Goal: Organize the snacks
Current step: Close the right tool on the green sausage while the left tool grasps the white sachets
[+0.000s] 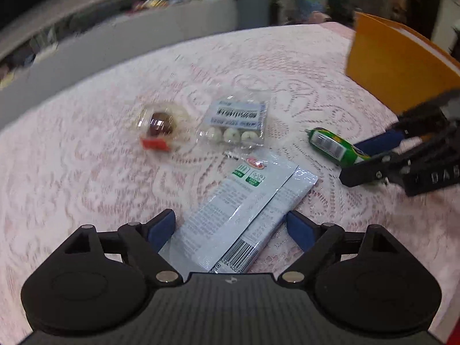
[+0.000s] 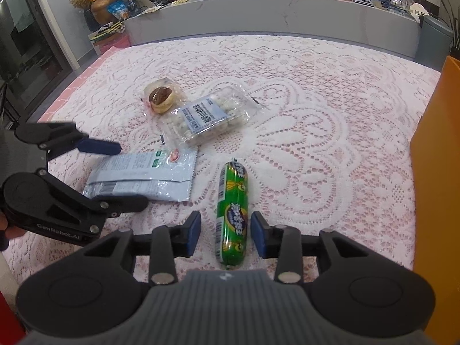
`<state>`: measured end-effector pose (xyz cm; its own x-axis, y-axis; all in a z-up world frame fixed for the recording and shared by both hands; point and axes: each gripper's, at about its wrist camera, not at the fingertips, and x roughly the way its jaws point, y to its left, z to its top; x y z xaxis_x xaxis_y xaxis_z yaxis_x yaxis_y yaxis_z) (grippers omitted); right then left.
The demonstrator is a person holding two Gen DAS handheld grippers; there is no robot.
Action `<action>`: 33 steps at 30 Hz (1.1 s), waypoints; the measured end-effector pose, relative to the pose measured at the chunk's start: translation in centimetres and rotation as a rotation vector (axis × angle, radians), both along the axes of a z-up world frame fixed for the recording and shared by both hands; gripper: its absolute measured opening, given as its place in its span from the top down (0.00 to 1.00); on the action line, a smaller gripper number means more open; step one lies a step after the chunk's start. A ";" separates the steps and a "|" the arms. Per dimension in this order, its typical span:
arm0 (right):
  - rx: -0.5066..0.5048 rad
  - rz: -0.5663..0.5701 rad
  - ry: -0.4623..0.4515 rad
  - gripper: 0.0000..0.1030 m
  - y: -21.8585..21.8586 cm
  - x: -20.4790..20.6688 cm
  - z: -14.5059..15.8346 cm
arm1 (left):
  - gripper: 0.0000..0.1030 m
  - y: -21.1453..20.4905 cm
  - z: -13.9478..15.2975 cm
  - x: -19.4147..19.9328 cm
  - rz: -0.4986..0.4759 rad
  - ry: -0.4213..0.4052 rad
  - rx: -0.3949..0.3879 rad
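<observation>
My left gripper (image 1: 231, 227) is open, its blue pads either side of a flat pale-blue snack packet (image 1: 235, 215) lying on the lace tablecloth; it shows in the right wrist view too (image 2: 143, 175). My right gripper (image 2: 225, 231) is open around a green sausage stick (image 2: 233, 215), not touching it; the sausage also shows in the left wrist view (image 1: 333, 145). A clear pack of white candies (image 1: 237, 123) (image 2: 207, 118) and a round wrapped pastry (image 1: 159, 125) (image 2: 161, 96) lie farther out.
An orange box (image 1: 399, 63) (image 2: 437, 158) stands at the table's right side. The pink lace tablecloth (image 2: 316, 115) covers the table. A grey counter (image 2: 273, 14) with clutter runs behind the table.
</observation>
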<state>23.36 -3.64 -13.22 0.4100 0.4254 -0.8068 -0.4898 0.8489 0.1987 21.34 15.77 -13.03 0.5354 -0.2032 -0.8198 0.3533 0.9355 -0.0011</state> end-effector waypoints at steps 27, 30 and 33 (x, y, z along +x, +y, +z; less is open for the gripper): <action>-0.056 -0.009 -0.072 0.58 0.4 0.4 -0.3 | 0.28 -2.7 0.7 -1.8 0.011 -0.003 -0.015; -0.061 -0.004 -0.084 0.61 0.7 0.3 -0.4 | 0.33 -3.2 0.7 -1.8 0.018 -0.012 -0.009; -0.116 0.029 -0.128 0.73 1.5 -0.3 -0.5 | 0.43 -3.6 0.8 -1.9 0.016 -0.019 0.002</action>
<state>23.06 -2.12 -13.70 0.5014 0.3459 -0.7931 -0.5296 0.8475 0.0348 19.44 12.12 -12.19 0.5543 -0.1933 -0.8095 0.3384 0.9410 0.0070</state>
